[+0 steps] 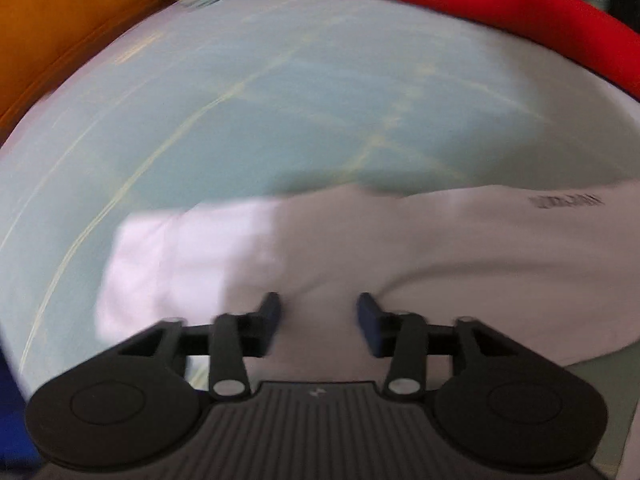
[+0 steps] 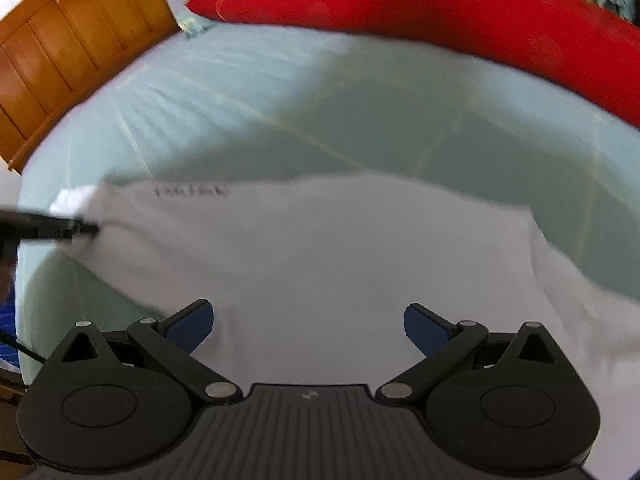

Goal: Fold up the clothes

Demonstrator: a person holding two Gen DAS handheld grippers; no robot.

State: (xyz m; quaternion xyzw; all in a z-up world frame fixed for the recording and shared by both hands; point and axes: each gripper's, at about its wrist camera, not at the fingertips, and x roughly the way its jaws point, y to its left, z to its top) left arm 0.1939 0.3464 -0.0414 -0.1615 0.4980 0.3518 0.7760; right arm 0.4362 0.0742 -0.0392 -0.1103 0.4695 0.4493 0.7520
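You look to be between folds: the white garment [image 2: 320, 264] lies spread on the pale green bed sheet [image 2: 360, 120], near you, with its small printed label [image 2: 192, 191] toward the far left edge and one corner trailing off to the right. A red cushion [image 2: 440, 12] lies along the far side of the bed, and the wooden headboard [image 2: 68, 52] stands at far left.

Your left gripper [image 1: 318, 312] is about half open over the left part of the garment; cloth shows between its blue pads [image 1: 272, 312] but they do not press on it, so it holds nothing. Your right gripper [image 2: 308, 324] stands wide open above the middle of the garment, also empty.

Your next move probably calls for picking a fresh edge or corner with each gripper, closing firmly on one layer, then carrying it across to meet the opposite side. Both views are blurred, so whether the pad tips brush the cloth I cannot tell.
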